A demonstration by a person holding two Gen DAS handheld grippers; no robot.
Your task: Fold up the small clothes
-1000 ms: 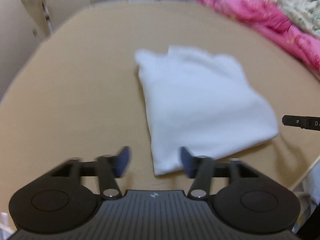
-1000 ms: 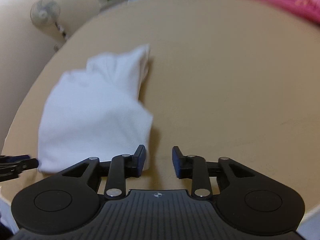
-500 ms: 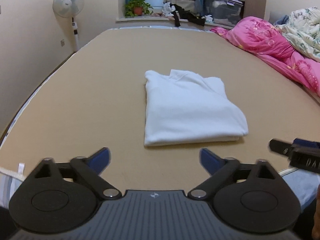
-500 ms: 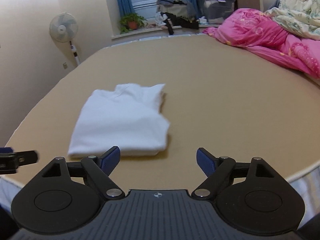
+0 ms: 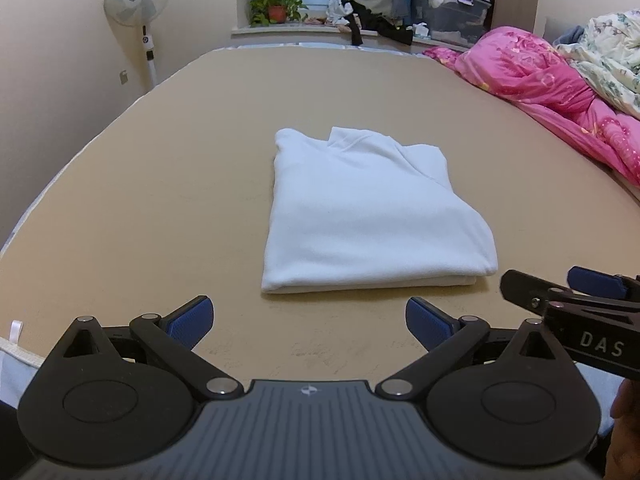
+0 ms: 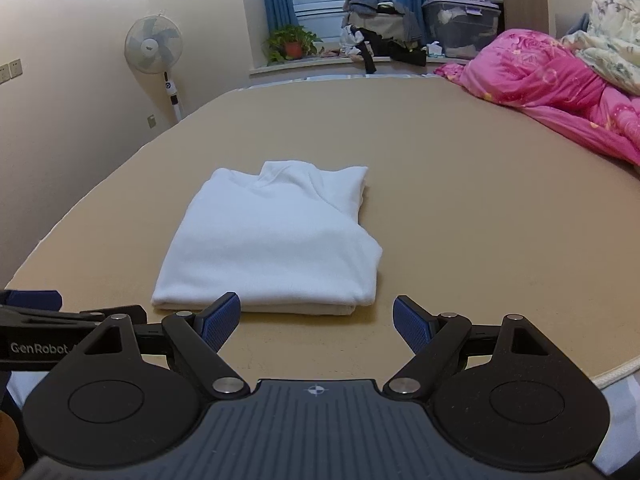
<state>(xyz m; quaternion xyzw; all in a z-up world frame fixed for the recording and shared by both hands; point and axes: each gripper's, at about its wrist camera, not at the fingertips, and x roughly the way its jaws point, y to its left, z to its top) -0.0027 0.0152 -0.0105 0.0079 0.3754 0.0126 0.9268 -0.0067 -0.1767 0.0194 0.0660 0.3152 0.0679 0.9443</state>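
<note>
Fingers (image 5: 188, 320) apart on left gripper (image 5: 308, 318) and right gripper (image 6: 316, 320), nothing held | white garment (image 5: 372, 216) folded square on bed (image 5: 160, 184) | fold looks finished

The pink quilt (image 5: 560, 92) runs off the edge at 3 o'clock; the windowsill's clothes pile (image 6: 380, 28) is too small to identify.

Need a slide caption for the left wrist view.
Folded white garment lies on the tan mattress beyond the open, empty left gripper.
</note>
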